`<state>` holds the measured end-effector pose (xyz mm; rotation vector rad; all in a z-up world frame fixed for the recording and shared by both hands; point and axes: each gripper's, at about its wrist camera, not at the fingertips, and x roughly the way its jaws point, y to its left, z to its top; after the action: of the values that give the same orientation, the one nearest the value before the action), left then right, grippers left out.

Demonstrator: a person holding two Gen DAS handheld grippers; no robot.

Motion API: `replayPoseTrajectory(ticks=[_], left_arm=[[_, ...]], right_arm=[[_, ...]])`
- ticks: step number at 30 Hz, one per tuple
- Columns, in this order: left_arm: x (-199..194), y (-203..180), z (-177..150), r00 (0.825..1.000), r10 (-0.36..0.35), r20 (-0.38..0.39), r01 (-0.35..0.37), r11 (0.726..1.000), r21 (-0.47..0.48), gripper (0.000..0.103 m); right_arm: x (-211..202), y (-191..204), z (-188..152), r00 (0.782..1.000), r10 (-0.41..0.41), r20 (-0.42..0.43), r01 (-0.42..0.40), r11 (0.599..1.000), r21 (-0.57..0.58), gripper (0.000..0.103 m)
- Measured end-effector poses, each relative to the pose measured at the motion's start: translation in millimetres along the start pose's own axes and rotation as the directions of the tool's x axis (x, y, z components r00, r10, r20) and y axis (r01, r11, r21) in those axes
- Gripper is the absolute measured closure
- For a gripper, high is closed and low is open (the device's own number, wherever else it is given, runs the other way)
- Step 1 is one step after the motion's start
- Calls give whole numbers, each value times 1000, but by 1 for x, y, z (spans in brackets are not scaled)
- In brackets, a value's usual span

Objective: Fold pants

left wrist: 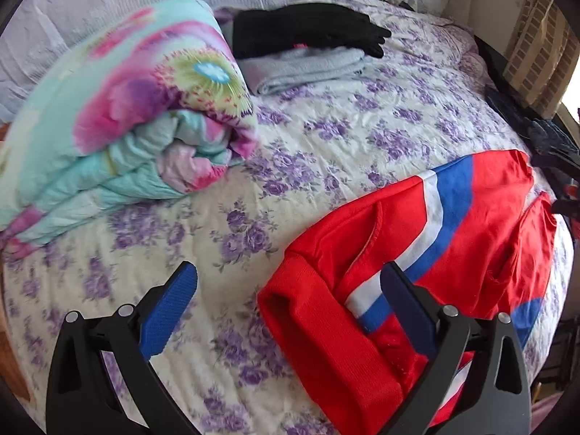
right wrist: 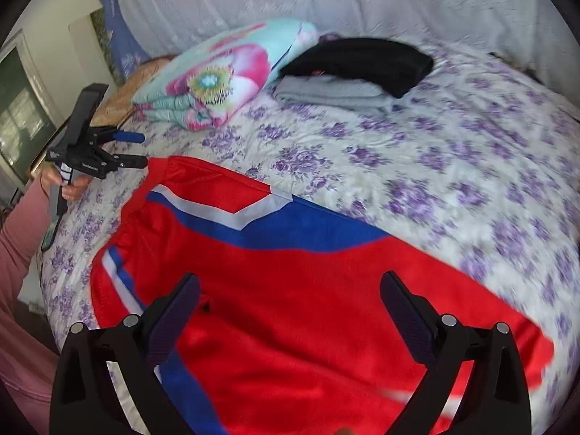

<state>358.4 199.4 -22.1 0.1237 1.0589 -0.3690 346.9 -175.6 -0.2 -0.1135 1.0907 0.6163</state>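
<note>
Pants [left wrist: 417, 253], one red pair, lie near right on the bedspread [left wrist: 326, 134] past a rolled quilt [left wrist: 119, 108] and two folded garments; the left gripper [left wrist: 290, 290] gapes empty over their waistband. Right view: the right gripper [right wrist: 290, 297] hangs spread wide above the pants [right wrist: 308, 290], holding nothing.

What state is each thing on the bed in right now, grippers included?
red pants: spread on the bed, unheld
left gripper: open, holding nothing
right gripper: open over the pants
floral quilt: folded
black garment: folded, stacked on the grey garment
</note>
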Motion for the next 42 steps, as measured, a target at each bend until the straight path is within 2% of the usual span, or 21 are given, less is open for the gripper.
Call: replayPoseTrajectory(ticks=[2, 4, 9, 13, 18, 20, 22, 24, 25, 26, 27, 28, 31, 35, 39, 42], left_arm=[[9, 7, 4, 1000, -10, -5, 10, 1000, 18, 4], [16, 16, 8, 1000, -12, 0, 12, 1000, 22, 4], [33, 38, 10, 993, -116, -27, 116, 993, -7, 5], [46, 40, 9, 982, -174, -67, 176, 984, 23, 5], [52, 34, 9, 941, -325, -94, 331, 943, 48, 5], [54, 26, 13, 938, -330, -103, 339, 937, 80, 14], [62, 16, 15, 937, -313, -153, 332, 936, 117, 47], [66, 7, 17, 949, -262, -174, 291, 941, 170, 54], [65, 4, 18, 952, -250, -176, 283, 940, 193, 59], [64, 2, 19, 951, -253, -180, 287, 937, 199, 65], [63, 1, 20, 945, -269, -188, 305, 932, 198, 77], [60, -1, 21, 943, -276, -186, 311, 930, 197, 79], [45, -8, 18, 958, -253, -138, 279, 931, 234, 85], [4, -18, 8, 968, -244, -54, 250, 928, 278, 87], [-49, -38, -15, 963, -268, 20, 245, 906, 345, 88], [-79, -58, -49, 948, -314, 46, 273, 881, 387, 88]], right_arm=[[27, -7, 15, 999, 21, -37, -23, 999, -42, 11], [51, -13, 27, 997, 20, -77, -26, 996, -87, 13], [95, -17, 49, 987, 29, -161, -60, 980, -188, 18], [120, -12, 65, 975, 51, -214, -107, 960, -260, 24], [137, -2, 77, 962, 98, -253, -175, 936, -306, 37], [143, 3, 77, 958, 91, -272, -181, 927, -328, 48], [148, 5, 75, 953, 77, -293, -180, 922, -343, 51], [148, 6, 73, 953, 60, -297, -170, 917, -361, 58], [147, 7, 72, 953, 53, -298, -165, 915, -367, 72], [145, 8, 72, 953, 48, -301, -163, 914, -371, 91], [142, 8, 72, 951, 44, -305, -161, 914, -373, 95], [139, 8, 71, 951, 45, -307, -164, 912, -375, 96], [118, 16, 68, 963, 35, -268, -147, 901, -408, 96], [62, 30, 59, 988, 6, -157, -73, 899, -431, 96], [0, 67, 33, 998, -15, -55, -13, 874, -486, 96], [-32, 109, -8, 1000, -29, 1, 25, 841, -541, 96]])
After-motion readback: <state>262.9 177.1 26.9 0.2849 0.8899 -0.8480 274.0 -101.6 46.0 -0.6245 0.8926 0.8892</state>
